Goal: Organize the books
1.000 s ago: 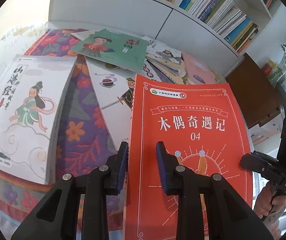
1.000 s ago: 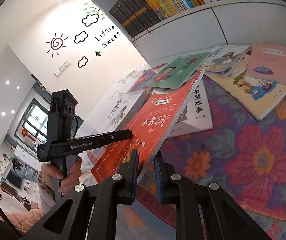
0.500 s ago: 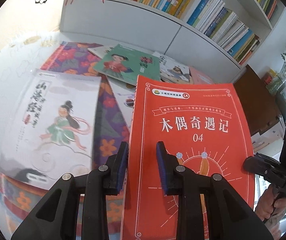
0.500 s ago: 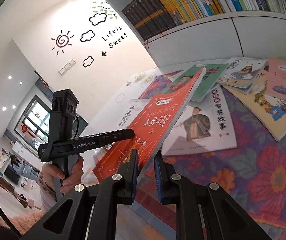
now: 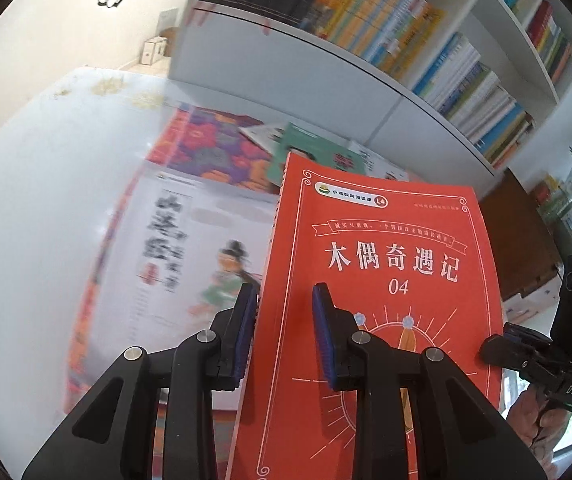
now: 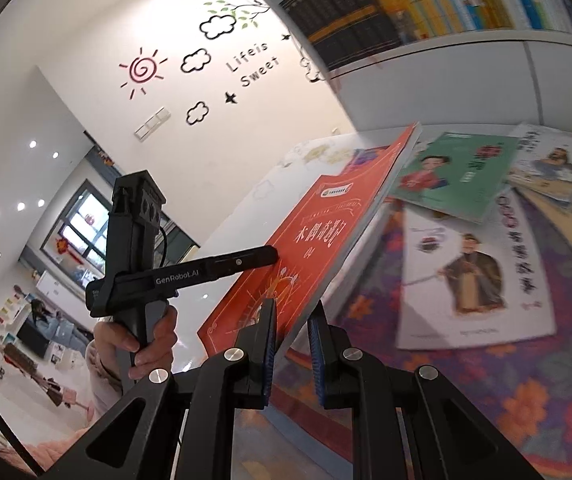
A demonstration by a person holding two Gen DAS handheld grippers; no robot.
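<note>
Wall: white, with a red sun, clouds and the words "Life is Sweet" [image 6: 252, 65].
White book: lies flat at the left end of the table on the flowered cloth [image 5: 206, 148]; a figure in green on its cover [image 5: 190, 248], blurred.
Left gripper: [image 5: 284, 334] its jaws pinch the red book's left edge, one blue pad behind the spine side, the other on the front cover.
Red book: [image 5: 386, 280] lifted clear of the table, tilted, cover facing the left camera; held between both grippers above the cloth, in front of the scattered books.
Right gripper: [image 6: 292, 346] clamped on the red book's lower right edge, the page block between its pads.
Green book: [image 6: 454, 176] flat on the table just past the red book's far corner.
Swordsman book: [image 6: 474, 276] white cover, flat on the cloth, right of the red book.
Bookshelf: [image 5: 438, 64] white, behind the table, its rows packed with upright and leaning spines.
</note>
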